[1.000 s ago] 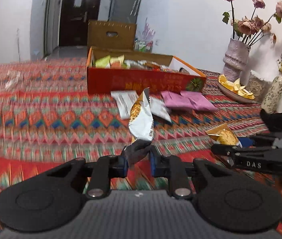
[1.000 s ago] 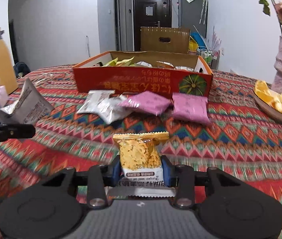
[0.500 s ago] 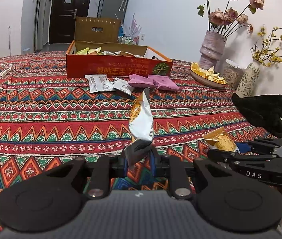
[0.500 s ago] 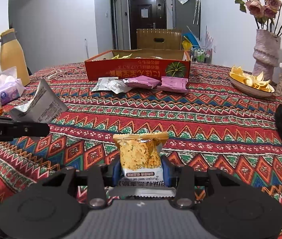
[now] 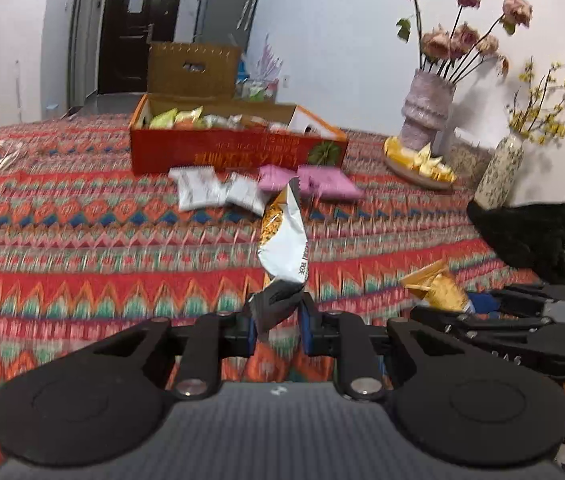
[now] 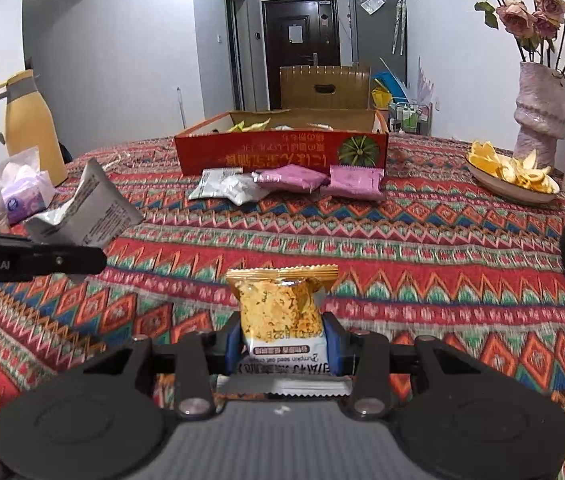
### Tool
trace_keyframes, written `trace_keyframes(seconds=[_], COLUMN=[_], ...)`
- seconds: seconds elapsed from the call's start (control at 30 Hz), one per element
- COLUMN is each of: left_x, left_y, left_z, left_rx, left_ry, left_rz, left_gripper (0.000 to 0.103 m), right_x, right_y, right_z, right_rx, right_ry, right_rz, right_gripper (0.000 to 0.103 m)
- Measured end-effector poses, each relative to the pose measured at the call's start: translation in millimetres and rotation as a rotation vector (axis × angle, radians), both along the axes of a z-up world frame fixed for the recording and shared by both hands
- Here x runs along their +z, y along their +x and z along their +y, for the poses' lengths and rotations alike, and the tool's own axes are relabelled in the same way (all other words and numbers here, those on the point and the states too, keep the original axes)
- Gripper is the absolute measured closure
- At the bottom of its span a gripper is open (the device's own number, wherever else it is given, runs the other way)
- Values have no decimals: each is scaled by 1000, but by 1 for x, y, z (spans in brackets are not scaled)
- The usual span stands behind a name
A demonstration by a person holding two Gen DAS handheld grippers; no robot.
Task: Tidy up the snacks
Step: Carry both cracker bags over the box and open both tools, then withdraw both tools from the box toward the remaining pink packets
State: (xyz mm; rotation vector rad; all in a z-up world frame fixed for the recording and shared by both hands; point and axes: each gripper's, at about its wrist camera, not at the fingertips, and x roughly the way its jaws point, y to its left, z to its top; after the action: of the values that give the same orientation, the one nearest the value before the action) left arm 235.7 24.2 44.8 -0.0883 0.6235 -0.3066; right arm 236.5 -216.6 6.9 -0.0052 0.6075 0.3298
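Observation:
My left gripper (image 5: 276,326) is shut on the bottom edge of a silver snack packet (image 5: 284,240), held upright above the patterned tablecloth; the packet also shows in the right wrist view (image 6: 90,208). My right gripper (image 6: 282,346) is shut on a gold-topped oat crisp packet (image 6: 280,310), also seen in the left wrist view (image 5: 438,288). The orange snack box (image 5: 222,152), (image 6: 278,152) stands open at the far side with several packets inside. Two silver packets (image 6: 226,186) and two pink packets (image 6: 322,180) lie in front of it.
A bowl of yellow peels (image 6: 510,172) and a vase of dried roses (image 6: 540,116) stand at the right. A yellow thermos jug (image 6: 28,124) and a tissue pack (image 6: 22,188) stand at the left. A black glove (image 5: 530,236) lies at the table's right edge.
Both grippers have moved forward toward the orange box with their packets still held; the box and loose packets look nearer than half a second ago.

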Motion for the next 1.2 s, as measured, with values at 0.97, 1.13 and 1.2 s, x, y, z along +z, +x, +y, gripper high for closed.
trace_keyframes(seconds=[0.97, 1.13, 1.2], left_x=[-14, -6, -2], left_y=[344, 339, 336], left_z=[3, 14, 15], left_rx=[74, 88, 91], left_ry=[-23, -49, -45], left_rz=[44, 14, 4], left_gripper=[73, 64, 63], right_x=[22, 20, 23], right_y=[358, 355, 354], right_z=[66, 66, 63], right_rx=[-25, -11, -2], right_ry=[7, 15, 24], right_rz=[-8, -6, -11], right_gripper=[60, 45, 43])
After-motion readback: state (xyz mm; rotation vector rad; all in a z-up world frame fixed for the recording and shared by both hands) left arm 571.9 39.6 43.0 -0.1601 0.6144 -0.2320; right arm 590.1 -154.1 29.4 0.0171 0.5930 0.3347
